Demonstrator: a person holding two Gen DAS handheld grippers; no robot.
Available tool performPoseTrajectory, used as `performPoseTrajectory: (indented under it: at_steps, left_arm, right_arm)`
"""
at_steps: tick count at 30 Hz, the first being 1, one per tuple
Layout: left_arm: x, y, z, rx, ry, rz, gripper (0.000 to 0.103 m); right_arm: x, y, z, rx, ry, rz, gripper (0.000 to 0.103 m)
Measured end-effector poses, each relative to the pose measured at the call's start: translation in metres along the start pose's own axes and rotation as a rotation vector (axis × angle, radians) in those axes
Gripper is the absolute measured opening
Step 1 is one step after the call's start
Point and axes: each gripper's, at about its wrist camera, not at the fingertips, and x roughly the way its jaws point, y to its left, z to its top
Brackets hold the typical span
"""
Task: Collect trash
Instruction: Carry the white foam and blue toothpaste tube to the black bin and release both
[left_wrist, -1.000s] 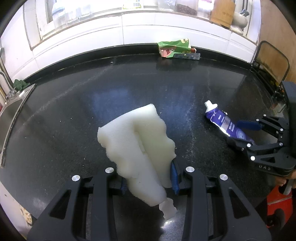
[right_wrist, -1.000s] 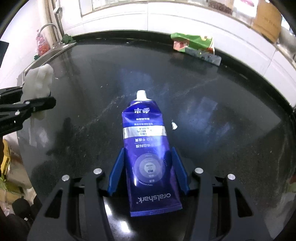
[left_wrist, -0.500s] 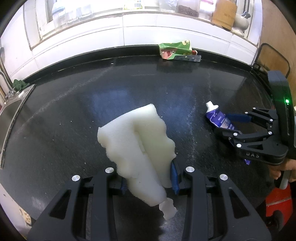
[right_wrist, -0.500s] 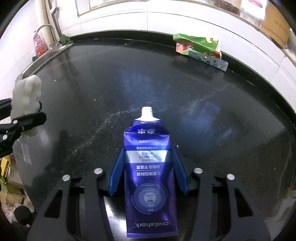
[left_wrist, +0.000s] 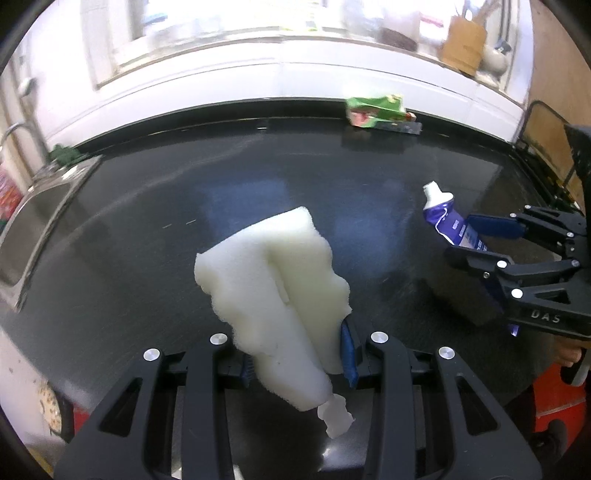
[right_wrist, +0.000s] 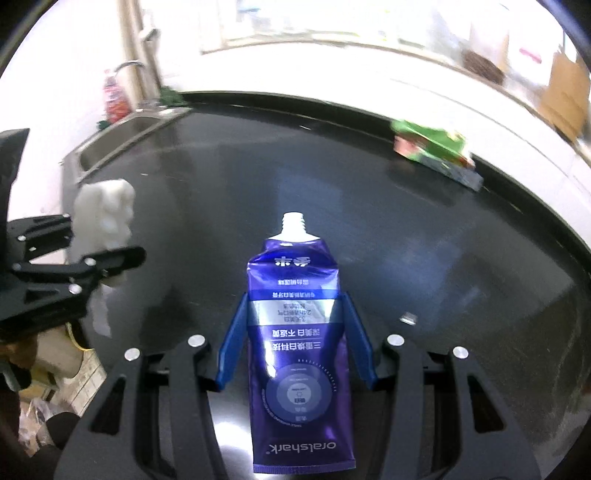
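The wide middle of the black counter (left_wrist: 155, 206) lies bare, so a gripper could pass freely there. At twelve to one o'clock a green wrapper (left_wrist: 373, 107) and a dark flat strip (left_wrist: 399, 127) lie at the back edge against the white wall, and at nine o'clock the sink (left_wrist: 33, 206) cuts into the surface. The left gripper (left_wrist: 295, 363) with its white foam chunk (left_wrist: 273, 295) and the right gripper (left_wrist: 491, 243) at three o'clock with its purple tube (left_wrist: 448, 225) crowd the near side, well apart.
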Motion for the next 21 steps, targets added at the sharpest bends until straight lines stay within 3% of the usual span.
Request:
performPoseTrajectory:
  at_steps: [5, 10, 16, 21]
  left_arm:
    - [-0.038, 0.057, -0.041, -0.096, -0.020, 0.092, 0.035]
    - [-0.071, 0.123, -0.100, -0.215, -0.007, 0.219, 0.035]
    - [-0.103, 0.204, -0.199, -0.391, 0.049, 0.365, 0.035]
    - [-0.091, 0.256, -0.273, -0.515, 0.122, 0.370, 0.035]
  right_arm:
    - [0.005, 0.084, 0.016, -0.097, -0.021, 0.124, 0.051]
    - [0.026, 0.202, 0.030, -0.212, -0.009, 0.290, 0.051]
    - [0.056, 0.329, 0.023, -0.326, 0.049, 0.456, 0.051]
    - [0.095, 0.408, 0.003, -0.404, 0.145, 0.518, 0.051]
